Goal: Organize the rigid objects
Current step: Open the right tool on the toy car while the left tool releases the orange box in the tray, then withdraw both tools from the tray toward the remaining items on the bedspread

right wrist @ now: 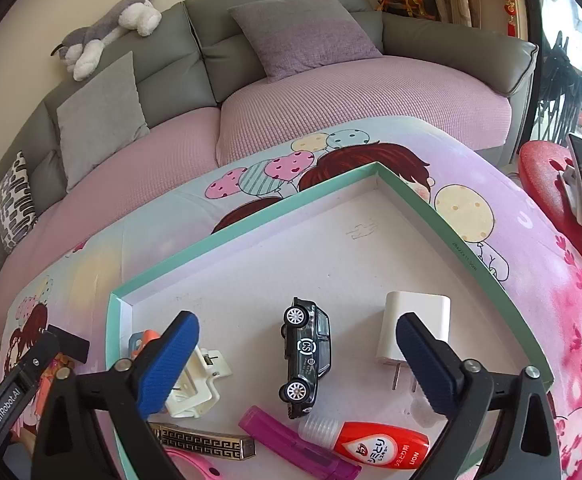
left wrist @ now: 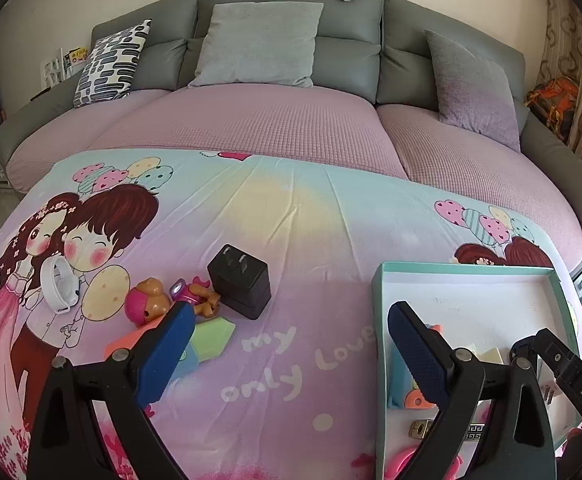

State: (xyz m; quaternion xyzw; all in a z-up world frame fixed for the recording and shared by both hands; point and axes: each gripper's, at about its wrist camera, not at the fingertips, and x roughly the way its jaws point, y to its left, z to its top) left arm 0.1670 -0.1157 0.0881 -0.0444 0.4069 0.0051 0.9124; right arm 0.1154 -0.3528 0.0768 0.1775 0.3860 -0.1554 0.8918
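While both grippers gape empty, a toy car (right wrist: pixel 306 356) lies between the right gripper (right wrist: pixel 297 360) fingers; the left gripper (left wrist: pixel 291 350) hovers over printed cloth (left wrist: pixel 291 220).

The far half of the shallow teal-rimmed cardboard tray (right wrist: pixel 407 196) is bare white floor, open to entry from above. Its near half is crowded: black toy car (right wrist: pixel 307 356), white plug charger (right wrist: pixel 413 330), white clip (right wrist: pixel 195 380). On the printed cartoon bedsheet (left wrist: pixel 311 232), a black plug adapter (left wrist: pixel 239 280) and a pink-headed doll (left wrist: pixel 147 304) obstruct the left; the centre is clear.
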